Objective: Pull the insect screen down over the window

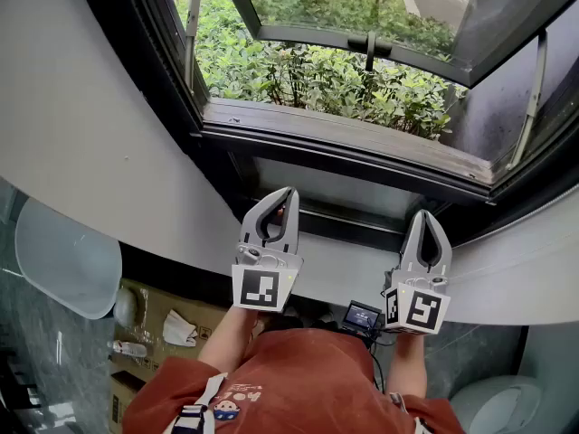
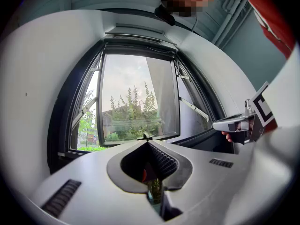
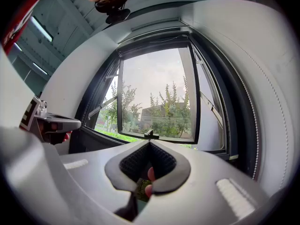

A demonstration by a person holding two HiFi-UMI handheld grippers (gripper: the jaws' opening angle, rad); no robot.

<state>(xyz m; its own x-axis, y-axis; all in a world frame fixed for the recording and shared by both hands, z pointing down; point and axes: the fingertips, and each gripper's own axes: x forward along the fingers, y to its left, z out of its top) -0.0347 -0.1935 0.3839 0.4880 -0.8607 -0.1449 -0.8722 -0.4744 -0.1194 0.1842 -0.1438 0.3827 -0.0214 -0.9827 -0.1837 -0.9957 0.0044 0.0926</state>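
Observation:
The dark-framed window (image 1: 344, 147) stands open, its glass sash (image 1: 362, 12) pushed outward over green shrubs. No mesh covers the opening. A pale bar (image 2: 138, 32) runs across the top of the frame, also seen as the pale bar (image 3: 159, 29) in the right gripper view. My left gripper (image 1: 288, 193) and right gripper (image 1: 425, 213) point at the wall just below the sill, side by side and apart from it. Both are shut with nothing between the jaws. The left gripper (image 2: 148, 142) sees the right one (image 2: 234, 124) beside it. The right gripper (image 3: 150, 143) sees the left one (image 3: 56, 122).
A sash handle (image 1: 369, 43) sits at the middle of the sash's lower rail. A beaded cord (image 3: 276, 102) hangs down the wall right of the window. Below are a cardboard box (image 1: 154, 324) with loose items, a white round basin (image 1: 68, 256) and a small screen device (image 1: 362, 315).

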